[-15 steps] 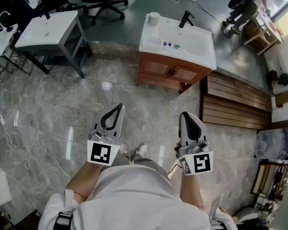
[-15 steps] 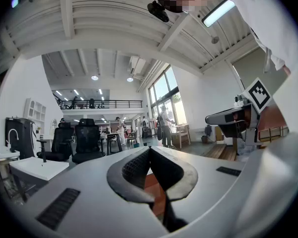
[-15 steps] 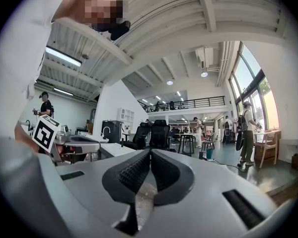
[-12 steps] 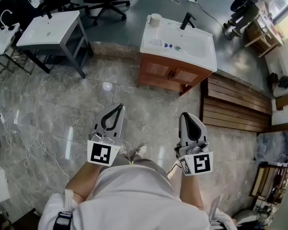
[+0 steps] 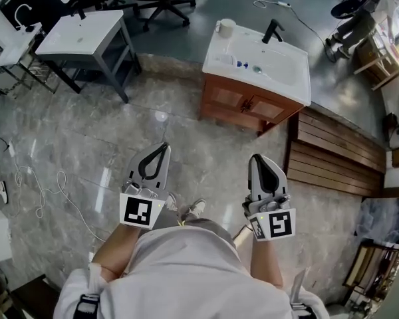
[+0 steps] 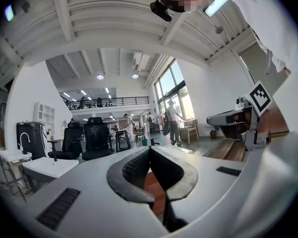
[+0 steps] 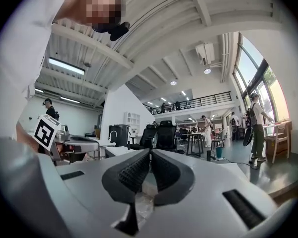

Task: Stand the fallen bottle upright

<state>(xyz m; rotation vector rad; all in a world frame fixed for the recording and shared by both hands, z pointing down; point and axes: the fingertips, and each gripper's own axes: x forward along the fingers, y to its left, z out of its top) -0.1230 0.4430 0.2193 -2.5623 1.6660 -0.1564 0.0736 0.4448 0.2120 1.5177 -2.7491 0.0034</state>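
Grey marble floor [image 5: 186, 131] is seen underfoot. A white sink counter [image 5: 289, 78] on a wooden cabinet [image 5: 243, 102] stands ahead. Left tool [image 5: 163, 147] and right tool [image 5: 255, 158] are held level, side by side, well apart from the counter. Each tool's jaws are pressed together with nothing between them. A cup [image 5: 225, 26] is noted at the counter's far left corner. The bottle cannot be identified: a pale object [image 5: 227, 58] lying near the cup is too small to tell.
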